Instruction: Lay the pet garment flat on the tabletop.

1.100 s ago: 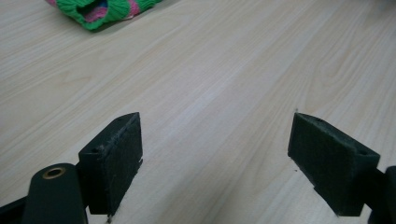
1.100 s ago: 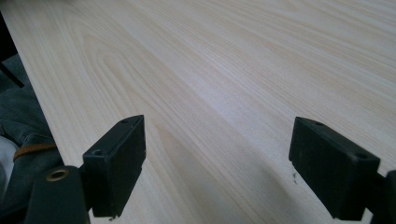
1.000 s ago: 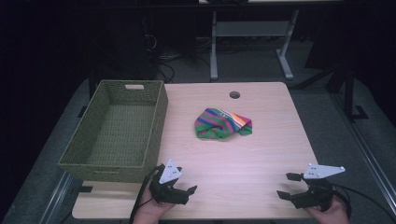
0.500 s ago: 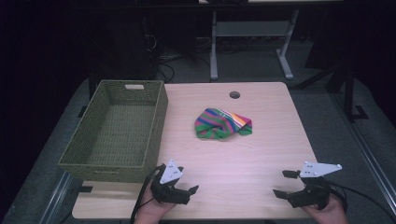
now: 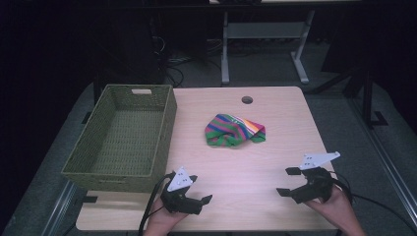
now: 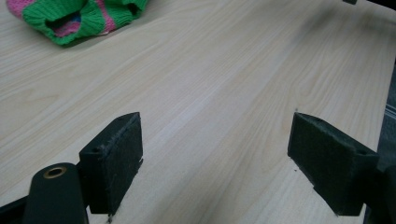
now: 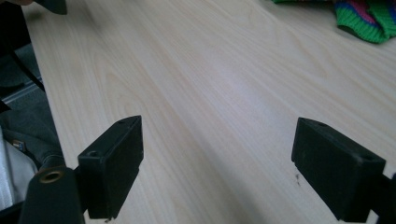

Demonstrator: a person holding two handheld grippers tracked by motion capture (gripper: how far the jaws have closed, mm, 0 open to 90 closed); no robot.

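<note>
Clearly the striped knit cloth (image 5: 235, 130) is what I am after: it lies crumpled in a low heap near the middle of the desk (image 5: 255, 167), just right of the green wicker basket (image 5: 123, 137) and well ahead of both my hands. I judge it light, soft and floppy, so it should sag and trail when lifted; a raised fold or the ribbed green edge (image 6: 70, 28) looks like the best place to pinch. Its long axis runs roughly across the desk, left to right, with the bright pink-and-orange end pointing right. My left claw (image 5: 205, 200) rests at the near edge with its jaws wide apart and empty, and my right claw (image 5: 285, 182) is likewise spread open over bare wood.
</note>
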